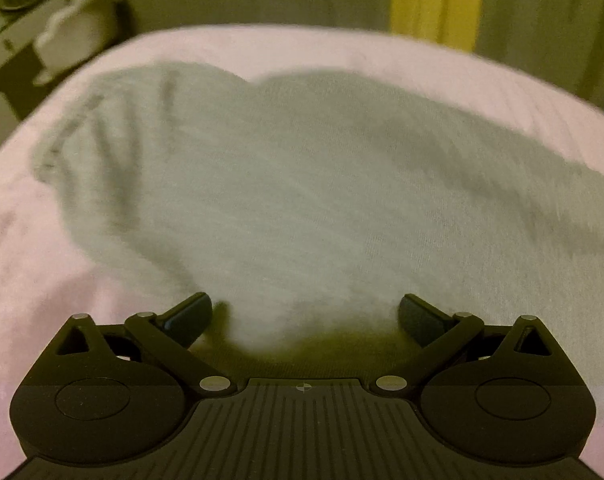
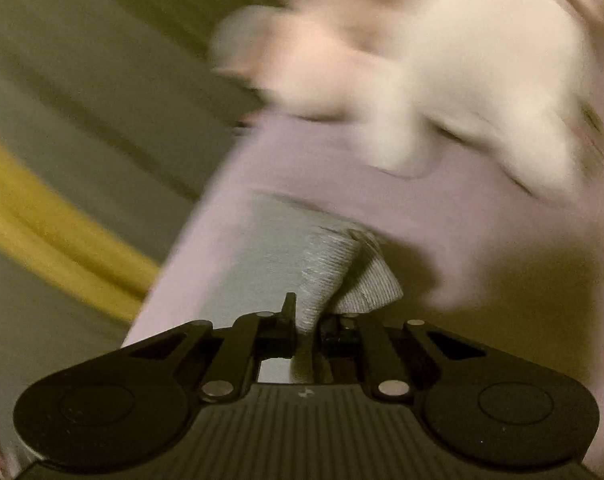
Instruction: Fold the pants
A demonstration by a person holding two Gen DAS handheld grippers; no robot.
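Soft grey knit pants (image 1: 285,184) lie spread on the pale pink bedsheet (image 1: 462,80). Left gripper (image 1: 305,316) hovers w/ jaws wide; right gripper (image 2: 306,320) pinches a ribbed cuff. Thin grip could slip mid-fold, dropping the cuff.

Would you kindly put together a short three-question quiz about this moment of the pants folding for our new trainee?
1. True or false: the left gripper has its jaws spread wide and holds nothing.
2. Which gripper grasps the ribbed cuff of the light grey knit pants? A) left B) right C) neither
3. Fill in: the pants lie on a pale ____ bedsheet.

Key
1. True: its jaws stand apart just above the grey fabric.
2. B: the right gripper is closed on the cuff.
3. Pink.
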